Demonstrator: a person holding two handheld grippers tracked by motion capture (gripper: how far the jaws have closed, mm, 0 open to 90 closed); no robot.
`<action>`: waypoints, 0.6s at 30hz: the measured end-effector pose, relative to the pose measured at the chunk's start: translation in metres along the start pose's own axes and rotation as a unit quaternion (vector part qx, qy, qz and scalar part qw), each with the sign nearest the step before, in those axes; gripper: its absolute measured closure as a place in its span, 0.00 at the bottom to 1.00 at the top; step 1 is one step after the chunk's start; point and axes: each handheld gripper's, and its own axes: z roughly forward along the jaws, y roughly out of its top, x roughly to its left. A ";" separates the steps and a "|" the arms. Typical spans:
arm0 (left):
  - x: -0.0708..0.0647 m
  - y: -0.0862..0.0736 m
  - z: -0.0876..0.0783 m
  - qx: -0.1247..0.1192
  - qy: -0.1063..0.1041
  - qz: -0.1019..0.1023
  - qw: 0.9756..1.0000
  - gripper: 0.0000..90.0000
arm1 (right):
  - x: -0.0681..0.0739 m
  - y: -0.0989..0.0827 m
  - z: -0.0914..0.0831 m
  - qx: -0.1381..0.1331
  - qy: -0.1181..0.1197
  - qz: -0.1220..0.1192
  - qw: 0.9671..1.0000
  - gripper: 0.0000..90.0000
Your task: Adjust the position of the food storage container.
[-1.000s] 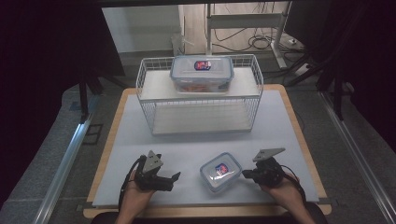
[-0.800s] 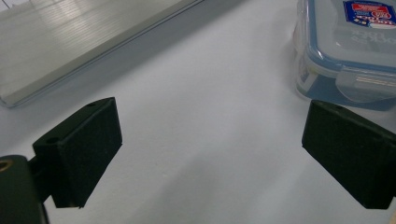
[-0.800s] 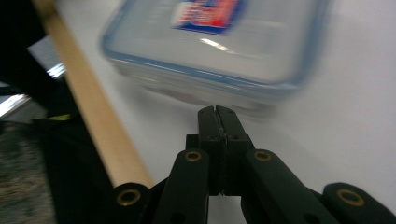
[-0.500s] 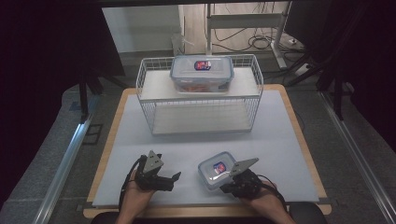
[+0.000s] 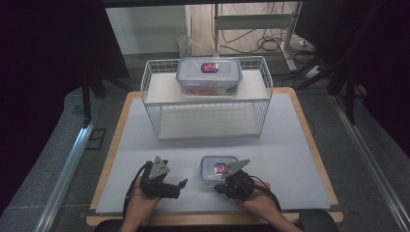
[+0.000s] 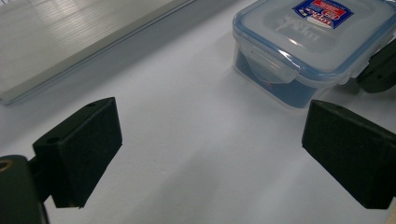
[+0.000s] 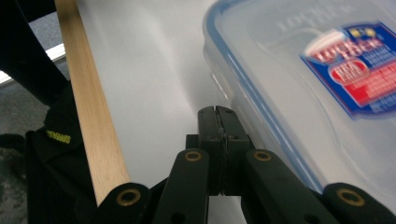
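Observation:
A small clear lidded container (image 5: 218, 169) with a blue seal and a red-blue label stands near the table's front edge. My right gripper (image 5: 217, 187) lies shut at its near side, its closed tips (image 7: 218, 112) right beside the container's (image 7: 303, 93) front rim with nothing between them. My left gripper (image 5: 181, 186) rests on the mat to the left, open and pointing toward the container (image 6: 317, 42), which stands apart beyond its pads (image 6: 79, 149).
A white wire rack (image 5: 208, 104) stands at the back of the table, with a larger lidded container (image 5: 209, 75) on its top shelf. The white mat (image 5: 290, 145) ends at a wooden table edge (image 7: 91, 107) close to my hands.
My right gripper has moved left, from the right side of the small container to its near side. The container now sits slightly farther left. The left gripper has stayed put.

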 end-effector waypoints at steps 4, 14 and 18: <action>0.000 0.001 0.000 0.000 -0.001 -0.002 1.000 0.05 | -0.004 -0.010 -0.017 -0.003 -0.003 0.011 1.000 0.96; 0.000 0.001 0.001 0.005 0.001 -0.003 1.000 0.06 | -0.027 -0.040 -0.058 -0.004 -0.060 0.045 0.997 0.82; 0.001 0.000 0.000 0.011 0.002 0.002 1.000 0.06 | -0.043 -0.046 -0.072 -0.024 -0.086 0.067 0.994 0.75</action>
